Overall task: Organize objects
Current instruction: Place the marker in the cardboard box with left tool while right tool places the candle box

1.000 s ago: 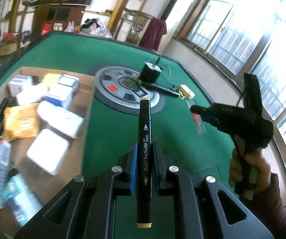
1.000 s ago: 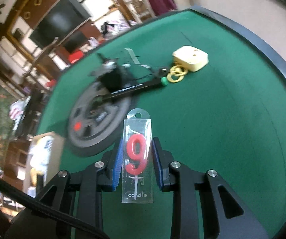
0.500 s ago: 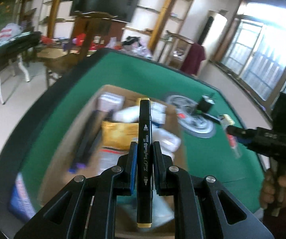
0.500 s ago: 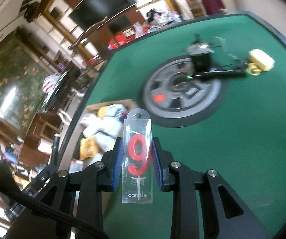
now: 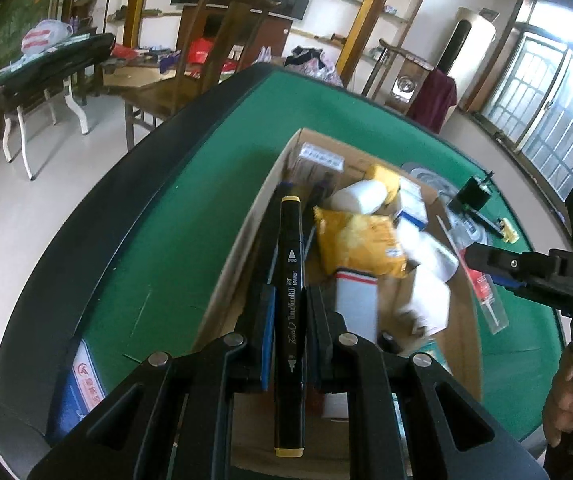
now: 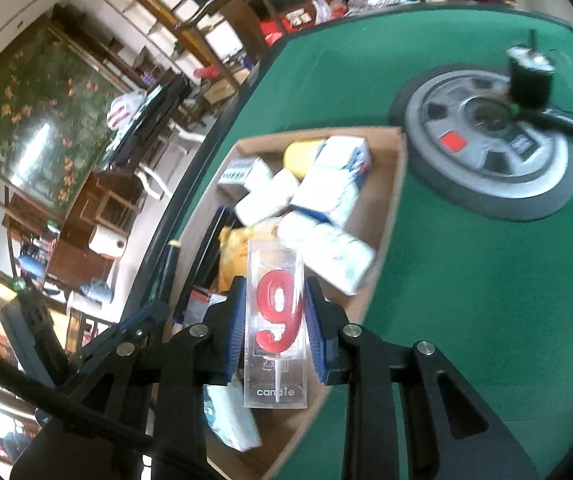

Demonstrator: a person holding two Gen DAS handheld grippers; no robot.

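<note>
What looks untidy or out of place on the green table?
The cardboard box holds packets piled at mixed angles. A black block and a black pen lie across the grey disc. Nothing looks spilled or broken.

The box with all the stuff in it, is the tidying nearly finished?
Partly. The cardboard box already holds many packets. In hand: the left gripper is shut on a black marker over the box, and the right gripper is shut on a packaged number nine candle near the box's edge. Neither is dropped in yet. Left on the green table: a small black device and a few bits beside it.
</note>
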